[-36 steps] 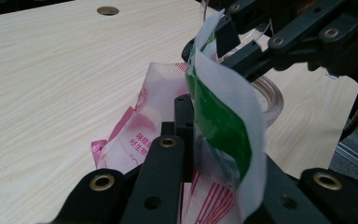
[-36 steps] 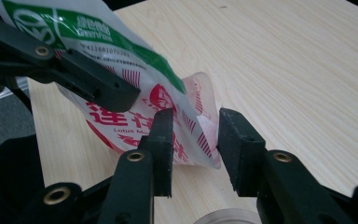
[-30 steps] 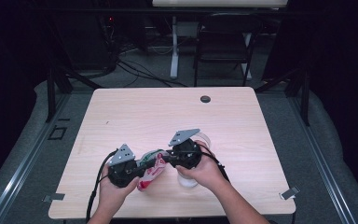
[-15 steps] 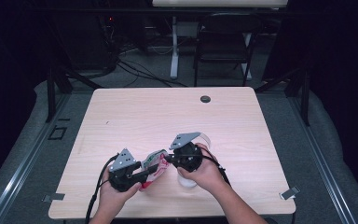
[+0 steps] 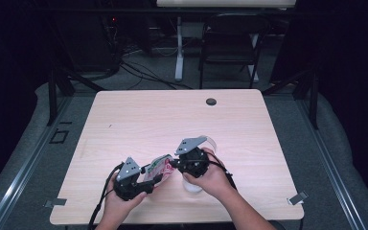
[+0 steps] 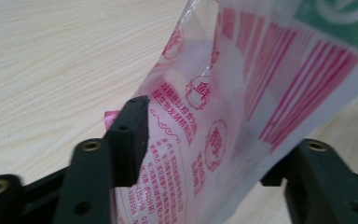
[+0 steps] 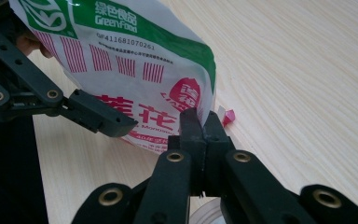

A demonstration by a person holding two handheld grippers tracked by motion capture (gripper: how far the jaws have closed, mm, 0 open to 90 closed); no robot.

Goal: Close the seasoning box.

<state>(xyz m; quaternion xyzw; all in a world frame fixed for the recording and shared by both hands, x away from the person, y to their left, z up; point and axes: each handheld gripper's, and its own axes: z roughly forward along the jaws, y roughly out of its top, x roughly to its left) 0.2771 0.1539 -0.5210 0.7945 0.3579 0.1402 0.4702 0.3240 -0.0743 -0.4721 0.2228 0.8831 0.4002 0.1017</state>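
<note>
The right gripper [image 7: 200, 122] is clamping the lower corner of the bag [image 7: 135, 60], holding it above the table [image 5: 139, 120]. The left gripper [image 6: 205, 140] has just been opening; its jaws are standing apart around the bag's opposite edge, pads not pressing.

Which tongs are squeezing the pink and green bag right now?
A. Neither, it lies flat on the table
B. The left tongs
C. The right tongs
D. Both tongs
C. The right tongs are pinched shut on the edge of the food bag, while the left tongs have just been opening, and their jaws stand apart around the bag without pressing on it.
</note>
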